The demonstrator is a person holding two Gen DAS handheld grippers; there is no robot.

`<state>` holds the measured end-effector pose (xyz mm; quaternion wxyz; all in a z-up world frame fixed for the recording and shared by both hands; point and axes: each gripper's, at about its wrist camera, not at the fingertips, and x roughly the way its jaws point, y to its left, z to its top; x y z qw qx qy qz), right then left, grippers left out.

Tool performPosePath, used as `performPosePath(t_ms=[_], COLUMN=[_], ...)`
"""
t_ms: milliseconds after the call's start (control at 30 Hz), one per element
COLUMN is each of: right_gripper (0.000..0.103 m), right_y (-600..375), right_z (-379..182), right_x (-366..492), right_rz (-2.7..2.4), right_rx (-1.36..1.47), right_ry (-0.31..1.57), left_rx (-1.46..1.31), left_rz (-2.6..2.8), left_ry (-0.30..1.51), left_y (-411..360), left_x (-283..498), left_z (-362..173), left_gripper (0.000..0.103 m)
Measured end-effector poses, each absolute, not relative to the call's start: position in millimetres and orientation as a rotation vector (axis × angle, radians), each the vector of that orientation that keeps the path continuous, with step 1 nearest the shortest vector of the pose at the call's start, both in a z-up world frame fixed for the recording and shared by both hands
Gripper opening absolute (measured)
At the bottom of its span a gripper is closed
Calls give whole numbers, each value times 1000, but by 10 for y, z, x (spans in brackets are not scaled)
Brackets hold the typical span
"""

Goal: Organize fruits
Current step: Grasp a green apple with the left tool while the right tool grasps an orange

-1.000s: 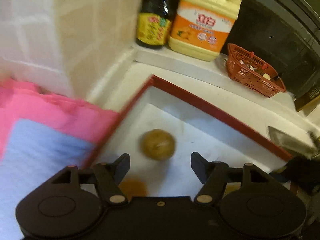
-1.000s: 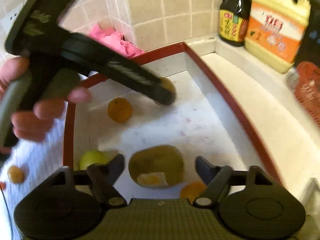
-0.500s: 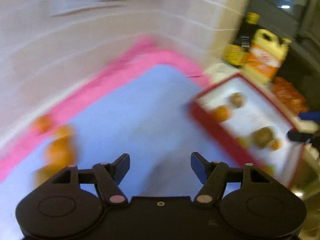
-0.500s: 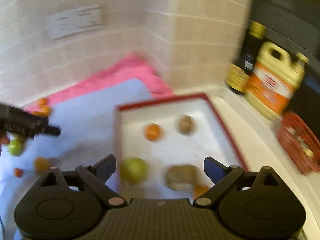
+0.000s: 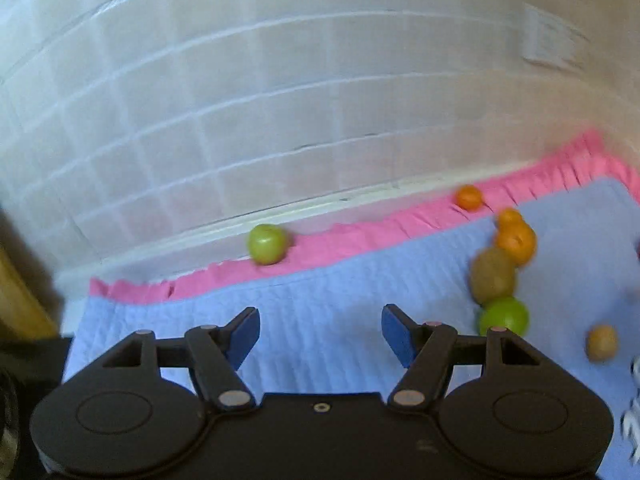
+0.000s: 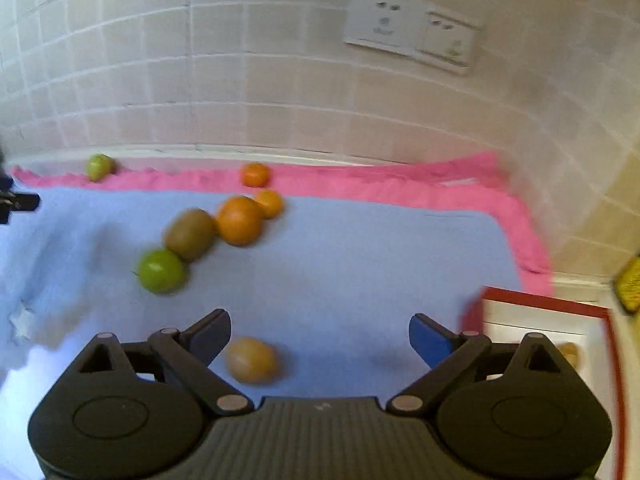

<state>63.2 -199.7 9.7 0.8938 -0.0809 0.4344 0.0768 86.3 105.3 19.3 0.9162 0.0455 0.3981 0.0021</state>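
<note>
Loose fruit lies on a blue cloth (image 6: 360, 248). In the right wrist view I see a green apple (image 6: 161, 271), a kiwi (image 6: 189, 234), a large orange (image 6: 240, 220), two small oranges (image 6: 256, 174) and a tan fruit (image 6: 251, 360) just ahead of my open, empty right gripper (image 6: 320, 334). A second green apple (image 5: 267, 244) sits by the wall, ahead of my open, empty left gripper (image 5: 320, 336). The left wrist view also shows the kiwi (image 5: 493, 276) and apple (image 5: 504, 317) to its right. The red-rimmed tray (image 6: 548, 302) is at the right edge.
A pink cloth (image 6: 400, 188) borders the blue one along the tiled wall (image 6: 280, 100). A white socket plate (image 6: 412, 28) is on the wall. The left gripper's tip (image 6: 16, 202) shows at the far left of the right wrist view.
Both grippers have swung left, away from the red tray, and now face the loose fruit on the blue cloth. Both stay open and empty.
</note>
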Motion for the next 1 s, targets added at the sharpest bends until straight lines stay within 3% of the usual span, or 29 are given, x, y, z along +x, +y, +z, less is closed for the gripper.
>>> performPosePath(t_ms=[367, 500, 800, 1000], right_gripper=[97, 92, 93, 88], right_y=[-1937, -1784, -1805, -1682], right_z=[-299, -612, -997, -1122], right_x=[1393, 1654, 2190, 2322], right_rz=[154, 154, 135, 99], right_rx=[170, 194, 535, 471], right_ry=[989, 1024, 1027, 1036], left_rx=[-60, -117, -106, -99], left_rz=[187, 204, 223, 239], left_ry=[860, 889, 883, 873], left_y=[1440, 1504, 1533, 1524], left_x=[2156, 2307, 2533, 2556], left_z=[-495, -757, -1030, -1122], left_gripper=[80, 80, 80, 80])
